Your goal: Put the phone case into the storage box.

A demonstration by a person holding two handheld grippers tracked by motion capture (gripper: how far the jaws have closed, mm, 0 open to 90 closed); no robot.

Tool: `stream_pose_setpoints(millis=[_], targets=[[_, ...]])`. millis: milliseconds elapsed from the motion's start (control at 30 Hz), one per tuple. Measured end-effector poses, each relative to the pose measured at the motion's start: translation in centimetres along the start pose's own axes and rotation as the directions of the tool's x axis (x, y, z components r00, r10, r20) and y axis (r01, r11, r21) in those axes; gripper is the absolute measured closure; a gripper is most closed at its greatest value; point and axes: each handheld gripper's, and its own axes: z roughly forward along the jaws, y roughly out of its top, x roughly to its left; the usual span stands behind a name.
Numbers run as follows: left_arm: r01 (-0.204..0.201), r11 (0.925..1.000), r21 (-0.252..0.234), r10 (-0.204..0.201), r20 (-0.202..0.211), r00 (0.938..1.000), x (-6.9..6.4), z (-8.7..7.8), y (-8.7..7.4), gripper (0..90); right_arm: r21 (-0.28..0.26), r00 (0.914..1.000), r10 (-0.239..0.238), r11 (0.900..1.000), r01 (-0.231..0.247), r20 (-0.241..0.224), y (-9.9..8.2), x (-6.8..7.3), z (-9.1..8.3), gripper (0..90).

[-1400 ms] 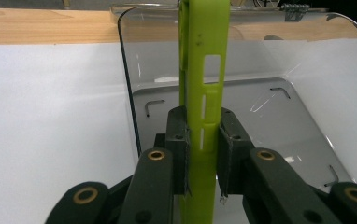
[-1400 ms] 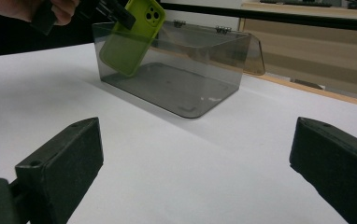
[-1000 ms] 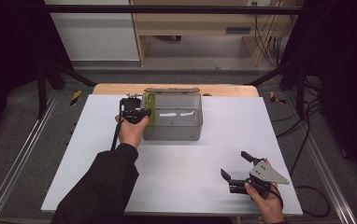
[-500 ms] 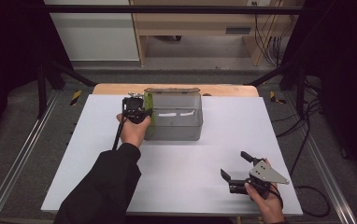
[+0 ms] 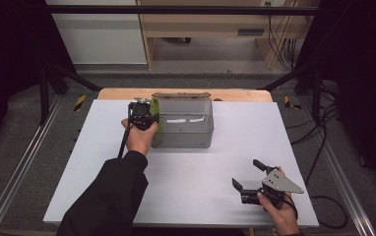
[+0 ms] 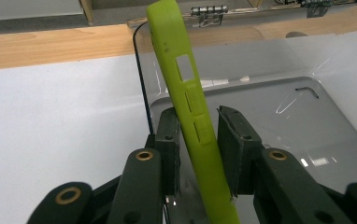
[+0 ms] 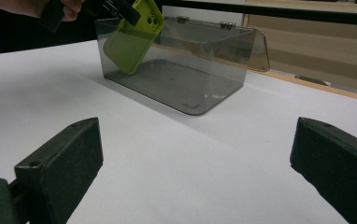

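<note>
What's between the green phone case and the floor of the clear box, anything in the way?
Nothing visible. The phone case already leans inside the box at one end, between the left gripper's jaws, which have just been opening, a gap showing on one side. The box's floor beneath is bare, its lid folded back.

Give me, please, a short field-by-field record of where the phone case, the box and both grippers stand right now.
phone case: lime green, tilted, inside the box at its left end
box: clear grey plastic, lid open, on the white table
left gripper: jaws either side of the case, just been opening; a gap shows at the right jaw
right gripper: open, holding nothing, near the table's front right
</note>
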Motion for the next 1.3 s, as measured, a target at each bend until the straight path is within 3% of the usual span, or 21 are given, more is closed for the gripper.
stream_pose_setpoints(millis=[767,1100,1200,1300], targets=[[-0.038,0.9983,-0.045,0.037,-0.024,0.9990,-0.33,0.30,0.03,65.3,0.001,1.0000,0.004,1.0000,-0.004,0.000,-0.03,-0.09,0.03,2.8],[-0.036,0.9951,-0.092,0.036,0.000,0.9994,-0.22,-0.11,0.23,61.2,0.001,1.0000,0.004,1.0000,-0.004,0.001,-0.03,-0.10,0.02,2.8],[-0.060,0.9911,-0.119,0.061,0.007,0.9981,-0.36,-0.42,0.31,58.4,0.002,1.0000,0.003,1.0000,-0.003,0.001,-0.03,-0.07,0.04,2.8],[-0.057,0.9902,-0.127,0.059,0.014,0.9982,-0.50,-0.48,0.32,55.1,0.003,1.0000,0.002,1.0000,-0.002,0.000,-0.03,-0.04,0.04,2.8]])
